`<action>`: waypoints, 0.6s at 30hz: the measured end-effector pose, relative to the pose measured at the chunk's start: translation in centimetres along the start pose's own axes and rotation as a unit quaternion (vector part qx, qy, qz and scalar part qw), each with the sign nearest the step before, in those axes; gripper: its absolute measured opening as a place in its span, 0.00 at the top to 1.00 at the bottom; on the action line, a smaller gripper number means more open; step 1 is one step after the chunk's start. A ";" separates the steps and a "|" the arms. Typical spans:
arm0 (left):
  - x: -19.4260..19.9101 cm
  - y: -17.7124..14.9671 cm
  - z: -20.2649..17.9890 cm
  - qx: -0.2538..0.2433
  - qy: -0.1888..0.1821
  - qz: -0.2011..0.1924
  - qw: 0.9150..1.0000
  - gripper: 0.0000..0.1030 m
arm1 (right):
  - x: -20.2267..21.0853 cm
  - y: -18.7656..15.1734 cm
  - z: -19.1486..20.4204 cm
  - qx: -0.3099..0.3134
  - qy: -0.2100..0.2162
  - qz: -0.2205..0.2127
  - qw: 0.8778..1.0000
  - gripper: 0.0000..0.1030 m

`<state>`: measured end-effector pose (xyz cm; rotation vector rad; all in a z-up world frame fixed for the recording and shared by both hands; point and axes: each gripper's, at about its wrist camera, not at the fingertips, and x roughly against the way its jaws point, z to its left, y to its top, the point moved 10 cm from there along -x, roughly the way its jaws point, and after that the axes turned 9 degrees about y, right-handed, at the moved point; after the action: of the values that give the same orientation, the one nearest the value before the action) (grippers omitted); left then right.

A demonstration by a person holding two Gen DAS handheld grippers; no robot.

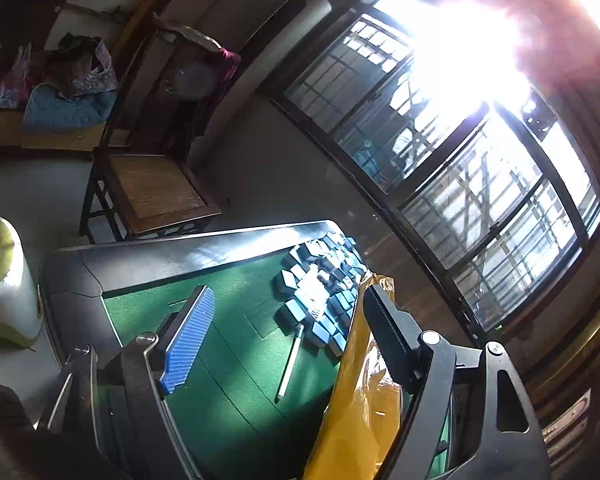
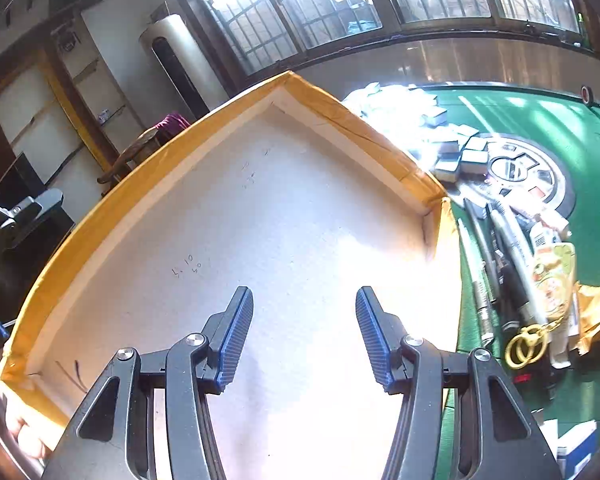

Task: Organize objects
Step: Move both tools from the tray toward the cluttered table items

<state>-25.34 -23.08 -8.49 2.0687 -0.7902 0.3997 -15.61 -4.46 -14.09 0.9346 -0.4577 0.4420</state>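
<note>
A green felt table (image 1: 228,360) with a dark padded rim stands in a sunlit room, beside a barred window (image 1: 440,128) at 1 o'clock of the left wrist view. A wooden chair (image 1: 152,192) sits past the table's far edge at 10 o'clock, and a tall white appliance (image 2: 180,60) stands against the wall near the window.

On the felt, a heap of blue-backed mahjong tiles (image 1: 324,292) lies toward the far corner, with a white pen (image 1: 290,362) just beside its near edge. In the right wrist view, a cluster of pens (image 2: 496,264), a gold key ring (image 2: 526,346) and a printed packet (image 2: 554,280) lie at 3 o'clock, near the round console (image 2: 520,168) at the table's centre.

A shallow box (image 2: 260,216) with yellow-taped walls and a pale floor fills the middle of the right wrist view.

The left tongs (image 1: 288,320) are spread wide; one finger lies against the yellow wall of the box, the other hangs apart over the felt. Whether that wall is truly pinched cannot be told. The right tongs (image 2: 304,332) hover over the box floor, spread and holding nothing.
</note>
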 end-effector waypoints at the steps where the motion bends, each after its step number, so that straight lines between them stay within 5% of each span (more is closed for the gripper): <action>1: -0.8 0.3 1.8 0.022 0.014 0.007 1.000 0.25 | -0.3 -0.3 -0.1 0.000 0.000 0.000 1.000 0.53; 8: -6.4 0.4 12.0 0.089 0.121 0.030 0.988 0.25 | 1.6 1.8 -1.8 0.060 -0.095 -0.082 0.990 0.53; 13: -9.6 -1.5 15.9 0.061 0.201 0.059 0.976 0.25 | 1.8 1.6 -2.7 0.026 -0.078 -0.062 0.995 0.53; 18: -10.9 -2.1 16.2 0.004 0.232 0.079 0.970 0.25 | 0.8 1.4 -2.8 0.023 -0.059 -0.046 0.997 0.53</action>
<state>-32.22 -31.17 -24.97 1.8179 -0.6658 0.9354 -15.16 -1.28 -14.18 1.0249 -0.5128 0.3161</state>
